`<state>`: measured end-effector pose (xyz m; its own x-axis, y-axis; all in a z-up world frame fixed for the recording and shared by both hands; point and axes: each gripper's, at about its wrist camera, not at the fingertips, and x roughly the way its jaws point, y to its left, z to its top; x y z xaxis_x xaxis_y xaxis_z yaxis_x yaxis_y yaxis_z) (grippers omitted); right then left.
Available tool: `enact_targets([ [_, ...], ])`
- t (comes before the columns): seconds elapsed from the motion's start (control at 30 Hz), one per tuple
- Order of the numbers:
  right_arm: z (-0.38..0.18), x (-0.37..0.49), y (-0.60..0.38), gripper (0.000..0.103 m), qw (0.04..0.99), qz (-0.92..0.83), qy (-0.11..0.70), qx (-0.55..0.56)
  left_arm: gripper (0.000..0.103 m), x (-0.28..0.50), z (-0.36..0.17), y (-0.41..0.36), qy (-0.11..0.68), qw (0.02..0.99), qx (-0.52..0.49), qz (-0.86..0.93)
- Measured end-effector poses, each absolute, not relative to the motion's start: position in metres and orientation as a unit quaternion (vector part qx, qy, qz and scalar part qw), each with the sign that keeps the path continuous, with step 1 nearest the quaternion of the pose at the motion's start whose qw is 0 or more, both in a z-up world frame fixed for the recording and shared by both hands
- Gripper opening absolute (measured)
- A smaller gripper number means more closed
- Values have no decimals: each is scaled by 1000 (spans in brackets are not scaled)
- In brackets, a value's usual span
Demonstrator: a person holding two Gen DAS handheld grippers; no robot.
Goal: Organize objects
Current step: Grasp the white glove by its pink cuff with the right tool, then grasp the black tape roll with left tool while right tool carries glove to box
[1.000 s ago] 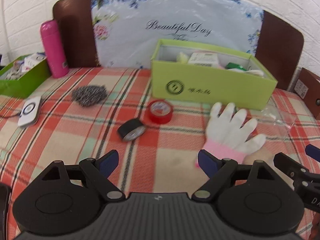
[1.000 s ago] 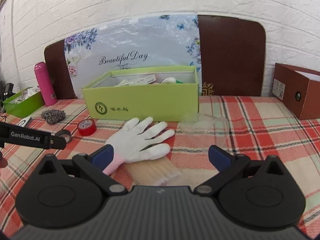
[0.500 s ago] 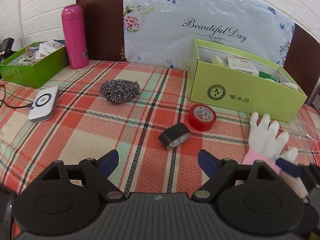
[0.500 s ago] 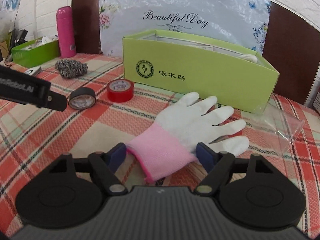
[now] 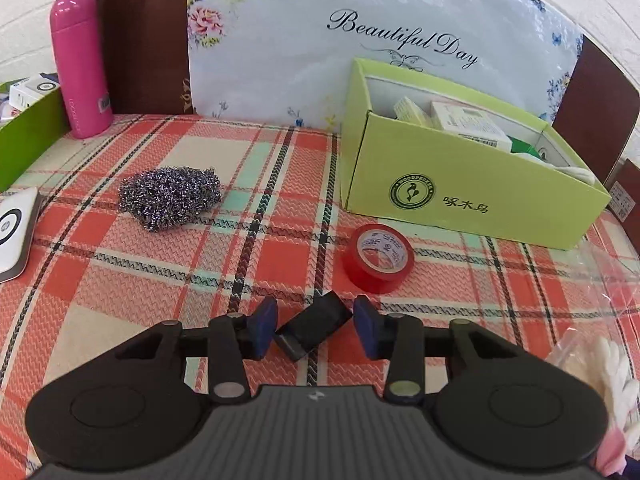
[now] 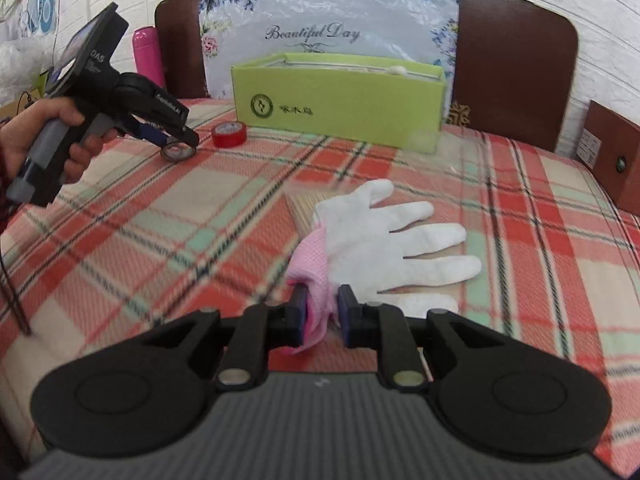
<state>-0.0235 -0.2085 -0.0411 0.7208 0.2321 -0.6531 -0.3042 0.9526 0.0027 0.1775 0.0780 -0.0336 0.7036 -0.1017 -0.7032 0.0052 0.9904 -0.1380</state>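
Observation:
My left gripper (image 5: 315, 326) has closed around a black tape roll (image 5: 314, 330) on the plaid tablecloth; its pads sit on both sides of the roll. It also shows in the right wrist view (image 6: 178, 146). A red tape roll (image 5: 378, 258) lies just beyond it, in front of the open green box (image 5: 460, 200). My right gripper (image 6: 322, 312) is shut on the pink cuff of a white glove (image 6: 400, 240), whose fingers lie flat on the cloth over a clear packet of wooden sticks (image 6: 304, 210).
A steel-wool scrubber (image 5: 170, 196), a pink bottle (image 5: 80, 64), a white device (image 5: 14, 232) and a second green box (image 5: 24, 136) are at the left. A brown box (image 6: 612, 156) stands at the far right. A crumpled clear bag (image 5: 608, 264) lies by the green box.
My left gripper moved forward and closed around the black tape roll. My right gripper closed on the glove's pink cuff and bunched it up.

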Motion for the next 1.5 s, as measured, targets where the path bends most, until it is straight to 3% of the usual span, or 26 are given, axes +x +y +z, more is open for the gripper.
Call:
enact_targets([
  [0.03,-40,-26,-213,18,926,141,346,-45,32,172,-32,75,385,920,-63,-44],
  [0.1,-37,-28,-219,31,929,134,344,-21,14,159,-27,69,392,912,-84,-93],
  [0.13,-36,-27,-221,49,931,129,341,-9,14,151,-26,65,397,904,-100,-125],
  [0.17,-36,-26,-221,59,934,124,336,-1,14,144,-24,59,398,898,-108,-150],
  [0.27,-35,-21,-223,65,937,112,331,19,15,123,-24,38,396,895,-84,-188],
  [0.37,-35,-21,-228,75,939,107,327,32,27,114,-31,29,406,899,-42,-160],
  [0.43,-35,-24,-231,81,941,103,321,36,46,110,-34,34,412,900,-33,-136],
  [0.47,-35,-25,-233,84,940,105,322,41,61,106,-33,37,410,903,-32,-127],
  [0.57,-35,-26,-240,87,935,125,325,67,70,95,-31,48,396,910,-36,-114],
  [1.03,-53,15,-230,93,934,79,346,47,72,132,-40,33,395,912,-30,-105],
  [1.07,-55,16,-226,92,933,82,349,42,71,133,-41,32,393,912,-34,-111],
  [1.1,-56,16,-219,90,934,82,346,31,59,134,-42,31,395,910,-42,-117],
  [1.17,-56,13,-207,60,936,102,338,0,33,136,-46,31,407,903,-55,-125],
  [1.23,-54,9,-198,41,935,122,333,-21,33,133,-47,31,402,905,-56,-128],
  [1.27,-54,7,-196,36,934,127,332,-27,33,131,-46,31,402,905,-53,-130],
  [1.33,-51,5,-196,13,933,135,334,-25,32,128,-46,30,402,904,-53,-135],
  [1.5,-35,-3,-204,8,929,162,333,3,32,119,-39,28,397,905,-53,-146],
])
